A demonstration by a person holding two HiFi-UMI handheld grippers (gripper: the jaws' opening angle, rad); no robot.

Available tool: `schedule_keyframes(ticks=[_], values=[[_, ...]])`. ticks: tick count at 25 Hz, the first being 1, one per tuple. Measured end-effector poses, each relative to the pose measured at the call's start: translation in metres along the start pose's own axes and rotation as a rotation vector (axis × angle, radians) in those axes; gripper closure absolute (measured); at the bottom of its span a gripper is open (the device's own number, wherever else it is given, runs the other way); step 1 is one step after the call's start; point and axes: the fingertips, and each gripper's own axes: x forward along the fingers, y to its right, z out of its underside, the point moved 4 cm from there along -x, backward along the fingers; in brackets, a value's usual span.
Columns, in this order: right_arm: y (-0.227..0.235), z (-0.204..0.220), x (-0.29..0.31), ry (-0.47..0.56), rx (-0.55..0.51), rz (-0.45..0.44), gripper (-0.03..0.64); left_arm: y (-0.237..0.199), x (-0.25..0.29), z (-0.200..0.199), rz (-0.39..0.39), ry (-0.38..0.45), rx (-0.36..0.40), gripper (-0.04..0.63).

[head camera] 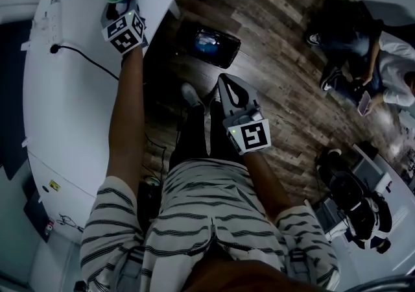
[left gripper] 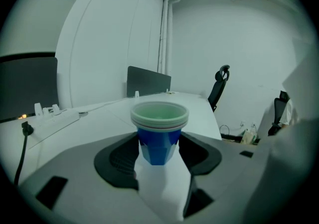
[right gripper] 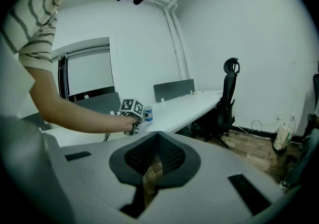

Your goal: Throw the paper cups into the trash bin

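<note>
The left gripper pinched the stack of paper cups: both pads lay against its blue wall below the pale rims. The stack stood upright on the white table, near the curved edge. No print on the blue wall could be read. The right gripper was held over the wooden floor with its tongs pressed together at the tips, nothing between them. Each gripper carried a cube with black-and-white square markers. The trash bin stood on the floor, just beyond the table edge. A yellow label on the table side was too small to read.
</note>
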Motion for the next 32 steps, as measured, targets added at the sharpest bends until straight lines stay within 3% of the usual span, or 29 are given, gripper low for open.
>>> schedule_keyframes(ticks=[23, 32], values=[[0.016, -0.025, -0.047, 0.093, -0.002, 0.042, 0.607, 0.073, -0.103, -0.052, 0.107, 0.109, 0.027, 0.327], [0.024, -0.040, -0.074, 0.148, -0.005, 0.069, 0.607, 0.104, -0.151, -0.067, 0.157, 0.137, 0.073, 0.327]])
